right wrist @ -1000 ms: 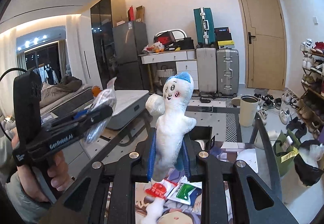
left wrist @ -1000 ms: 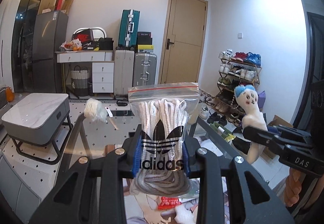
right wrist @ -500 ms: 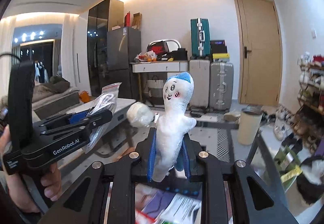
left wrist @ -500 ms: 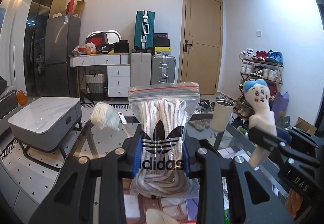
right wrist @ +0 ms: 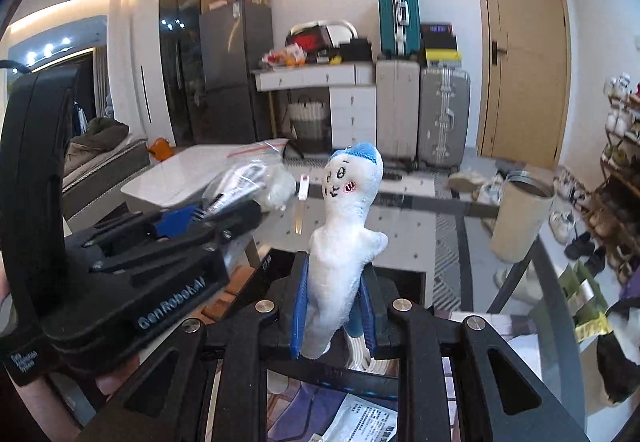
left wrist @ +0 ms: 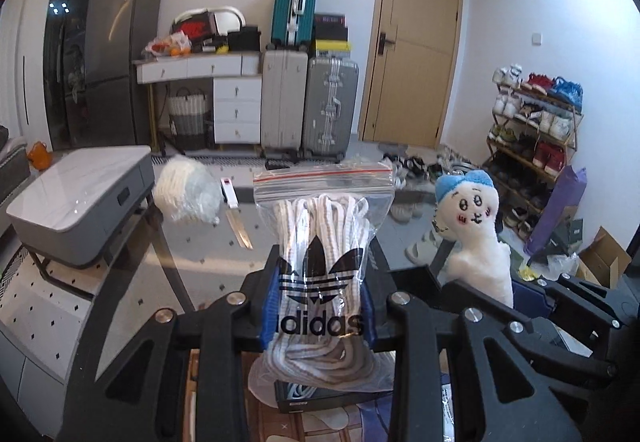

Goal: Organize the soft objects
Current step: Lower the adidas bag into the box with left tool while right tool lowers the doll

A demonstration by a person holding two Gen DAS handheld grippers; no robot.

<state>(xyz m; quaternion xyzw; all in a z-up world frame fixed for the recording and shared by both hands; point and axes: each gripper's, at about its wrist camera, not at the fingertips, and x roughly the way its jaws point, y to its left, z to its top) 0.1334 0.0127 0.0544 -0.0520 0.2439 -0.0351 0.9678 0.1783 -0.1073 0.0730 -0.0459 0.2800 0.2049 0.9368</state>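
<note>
The left claw [left wrist: 318,316] was closed on one clear zip bag of white laces [left wrist: 322,242], held upright above the near part of the glass surface [left wrist: 192,242]. Just beside it, the right claw [right wrist: 334,316] gripped one white plush toy with a blue cap [right wrist: 344,234] by its lower body. Ahead, the glass lay mostly free: one white bundle [left wrist: 186,192] and one knife [left wrist: 236,216] near its far edge, one beige cup [right wrist: 520,216] at the right edge.

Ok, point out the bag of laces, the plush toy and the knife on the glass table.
bag of laces [left wrist: 320,274], left wrist view, on the printed logo.
plush toy [right wrist: 340,274], right wrist view, on its white body.
knife [left wrist: 239,228], left wrist view, on the blade.
</note>
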